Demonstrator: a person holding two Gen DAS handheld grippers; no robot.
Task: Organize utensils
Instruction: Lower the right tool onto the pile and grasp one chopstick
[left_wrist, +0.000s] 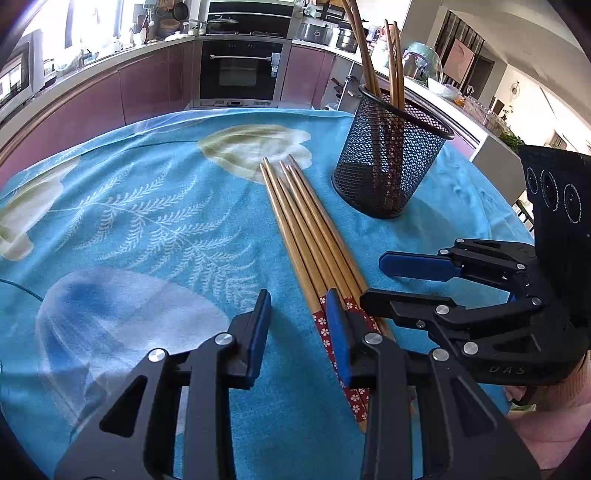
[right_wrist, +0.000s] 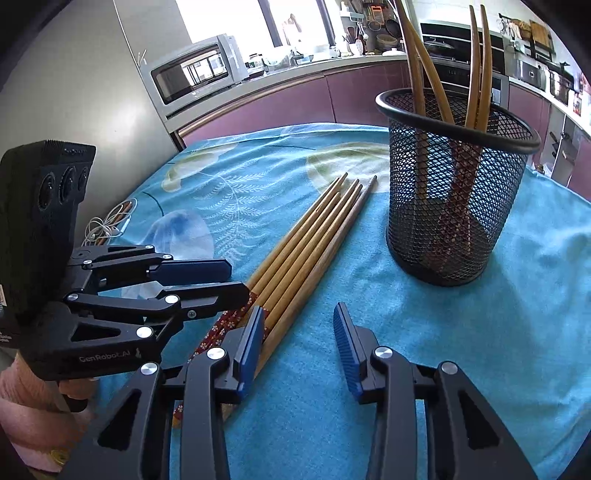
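So my left gripper (left_wrist: 297, 334) is wide open with nothing in it, its right finger sitting over the red patterned ends of the loose chopsticks (right_wrist: 310, 240) bundled flat on the blue cloth over the counter (right_wrist: 517, 332). My right gripper (right_wrist: 297, 341) is open and empty too, just beside that bundle. Over on the right, the mesh holder (right_wrist: 454, 184) already has four sticks standing in it. Looks like I'm mid-pickup: next I need to pinch one pair and stand it in there.
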